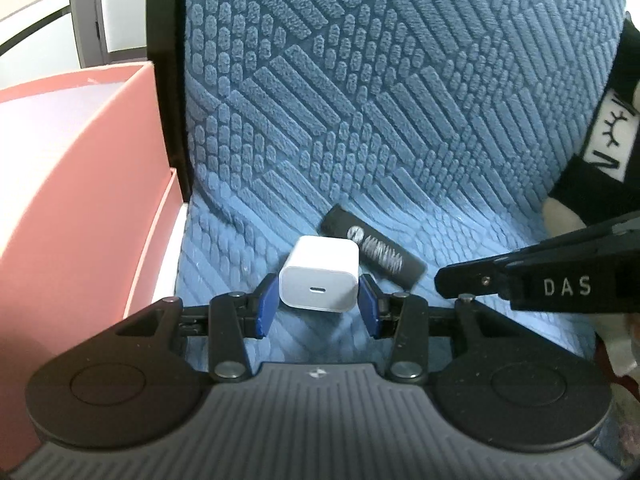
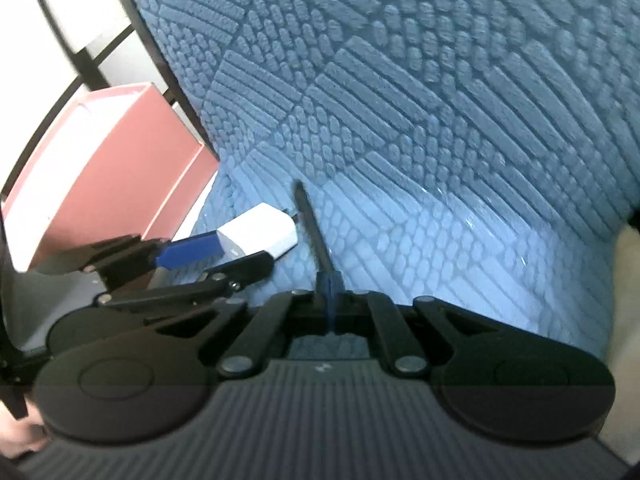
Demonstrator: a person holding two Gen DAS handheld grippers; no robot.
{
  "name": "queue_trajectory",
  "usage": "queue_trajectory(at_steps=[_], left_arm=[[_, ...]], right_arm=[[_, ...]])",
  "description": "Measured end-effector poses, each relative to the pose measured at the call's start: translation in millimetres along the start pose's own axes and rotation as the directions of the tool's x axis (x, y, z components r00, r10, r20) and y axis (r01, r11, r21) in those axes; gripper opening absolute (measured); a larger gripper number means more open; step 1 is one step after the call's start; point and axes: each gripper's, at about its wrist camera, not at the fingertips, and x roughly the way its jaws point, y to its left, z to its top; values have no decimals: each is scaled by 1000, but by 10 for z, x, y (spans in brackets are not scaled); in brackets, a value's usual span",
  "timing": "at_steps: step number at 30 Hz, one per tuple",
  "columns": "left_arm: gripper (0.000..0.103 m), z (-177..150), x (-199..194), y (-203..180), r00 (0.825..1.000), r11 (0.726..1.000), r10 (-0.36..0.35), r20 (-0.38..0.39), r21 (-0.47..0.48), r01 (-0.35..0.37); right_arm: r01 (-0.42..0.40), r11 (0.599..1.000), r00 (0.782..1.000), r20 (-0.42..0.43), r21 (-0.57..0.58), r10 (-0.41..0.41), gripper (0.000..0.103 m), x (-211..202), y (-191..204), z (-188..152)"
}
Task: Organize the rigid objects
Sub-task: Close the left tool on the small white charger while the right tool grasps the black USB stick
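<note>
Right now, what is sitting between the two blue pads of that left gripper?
A white charger block, its port facing the camera, sits between the left gripper and its blue pads. The left wrist view shows it; whether the pads touch it is unclear.

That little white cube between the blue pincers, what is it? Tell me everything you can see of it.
The small white plastic cube charger looks like a USB wall adapter: glossy, with rounded edges and one small oval port on the face toward the left wrist camera. In the right wrist view, metal prongs seem to stick out of its far end. It sits tilted between the left gripper and its blue finger pads, which flank it closely; firm contact is unclear. Beneath is the blue textured cushion, and the flat black rectangular bar with white print lies just behind it.
</note>
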Motion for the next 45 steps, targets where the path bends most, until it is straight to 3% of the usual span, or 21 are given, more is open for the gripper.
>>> queue_trajectory(at_steps=[3,11,13,15,16,20,22,35,38,40,43,45], left_arm=[[48,-77,-102,-6,1000,1000,-7,-4,1,7],[48,-304,-381,5,1000,1000,-6,-15,11,6],[48,-343,-425,1,1000,1000,-10,-25,21,10],[49,-352,-433,-22,999,999,-9,-36,43,10],[49,-352,-429,-27,999,999,-13,-46,44,15],[54,-337,-374,-11,997,999,-35,-63,22,37],[66,-329,-368,-11,998,999,-35,-60,20,36],[65,-270,-195,12,998,999,-35,-61,15,36],[58,-266,-168,33,997,999,-46,-61,-3,46],[49,-263,-170,18,997,999,-43,-60,4,43],[49,-261,-179,23,997,999,-33,-66,4,33],[49,-265,-199,34,997,1000,-26,-69,0,26]], right_arm=[[1,999,1000,22,39,-2,4,-166,-120,-176],[-12,999,994,111,50,7,9,-135,15,-94],[23,1000,992,122,-3,-23,17,-71,91,-62],[37,999,992,120,-19,-34,39,4,121,-33],[38,999,993,117,-14,-36,39,47,126,-17],[71,995,989,133,-73,-61,37,145,208,16],[82,992,988,142,-101,-67,37,190,245,31],[116,978,986,140,-176,-92,36,550,330,219],[145,972,983,136,-188,-120,27,584,351,223],[150,972,983,132,-182,-127,27,590,350,225],[161,973,982,123,-164,-141,23,561,364,227],[144,980,983,133,-137,-126,4,481,364,217]])
